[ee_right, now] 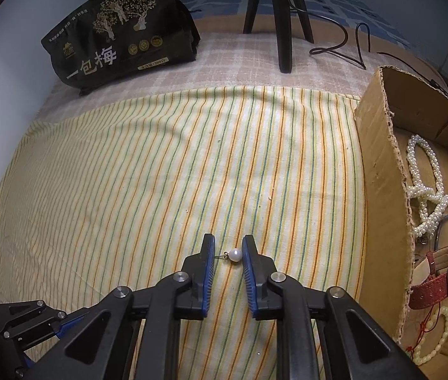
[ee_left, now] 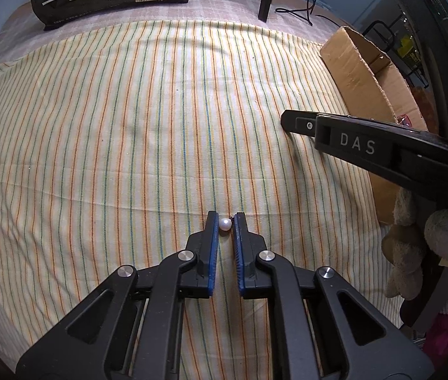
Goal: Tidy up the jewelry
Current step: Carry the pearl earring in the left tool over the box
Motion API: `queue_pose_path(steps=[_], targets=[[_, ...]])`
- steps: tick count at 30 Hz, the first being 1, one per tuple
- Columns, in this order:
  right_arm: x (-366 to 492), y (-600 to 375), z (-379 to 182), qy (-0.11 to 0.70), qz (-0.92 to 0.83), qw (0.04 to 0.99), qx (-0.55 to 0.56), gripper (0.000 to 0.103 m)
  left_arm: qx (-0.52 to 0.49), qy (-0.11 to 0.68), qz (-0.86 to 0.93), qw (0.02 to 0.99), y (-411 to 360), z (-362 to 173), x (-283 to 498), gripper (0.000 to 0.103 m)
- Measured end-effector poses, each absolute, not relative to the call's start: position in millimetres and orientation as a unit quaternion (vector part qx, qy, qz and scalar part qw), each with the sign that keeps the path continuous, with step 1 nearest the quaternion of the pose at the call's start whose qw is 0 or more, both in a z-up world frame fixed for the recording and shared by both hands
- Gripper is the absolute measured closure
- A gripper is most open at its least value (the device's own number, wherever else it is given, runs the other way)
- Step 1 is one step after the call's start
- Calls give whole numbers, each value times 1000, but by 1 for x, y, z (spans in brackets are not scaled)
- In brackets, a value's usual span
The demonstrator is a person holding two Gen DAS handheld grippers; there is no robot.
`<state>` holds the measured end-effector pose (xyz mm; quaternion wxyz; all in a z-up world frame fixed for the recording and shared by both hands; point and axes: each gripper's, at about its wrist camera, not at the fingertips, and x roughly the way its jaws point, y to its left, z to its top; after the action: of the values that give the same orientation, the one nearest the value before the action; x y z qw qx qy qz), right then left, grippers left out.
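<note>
Left gripper (ee_left: 224,223) pinches pearl earring (ee_left: 225,224) above striped cloth (ee_left: 113,133); right gripper (ee_right: 228,255) holds another pearl (ee_right: 234,255), contact maybe loose. Tiny round pearls could slip, roll off before cardboard box (ee_right: 379,171).

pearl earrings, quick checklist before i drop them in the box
1. Left hand-held gripper has a pearl earring between its fingers: ok.
2. Right hand-held gripper has the other pearl earring: ok, though only the hook end meets the left finger.
3. Grip firmness on either pearl: cannot tell.
4. Cardboard box open on the right: ok.
5. Free space among the pearl strands and red watch: ok.
6. More jewelry left on the striped cloth: none visible, ok.
</note>
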<state>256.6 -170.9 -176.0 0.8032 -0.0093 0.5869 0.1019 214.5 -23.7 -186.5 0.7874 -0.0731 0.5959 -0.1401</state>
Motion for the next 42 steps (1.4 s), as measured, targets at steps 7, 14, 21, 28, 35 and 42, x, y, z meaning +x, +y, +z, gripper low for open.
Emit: queue_pose_path(steps=[7, 14, 21, 28, 35, 42], targets=[[252, -177, -159, 574, 106, 812, -1, 87, -88, 589, -146, 790, -17, -176, 211, 95], [245, -188, -131, 554, 111, 825, 4, 87, -103, 577, -155, 795, -17, -159, 205, 95], [238, -209, -106, 537, 110, 836, 11, 87, -96, 554, -172, 809, -33, -134, 200, 95], [228, -249, -86, 519, 94, 849, 27, 87, -88, 532, -191, 820, -60, -111, 200, 95], [224, -295, -76, 509, 66, 857, 53, 87, -74, 517, -210, 827, -91, -101, 198, 95], [224, -331, -76, 506, 42, 859, 71, 87, -69, 504, -230, 829, -125, -91, 200, 95]])
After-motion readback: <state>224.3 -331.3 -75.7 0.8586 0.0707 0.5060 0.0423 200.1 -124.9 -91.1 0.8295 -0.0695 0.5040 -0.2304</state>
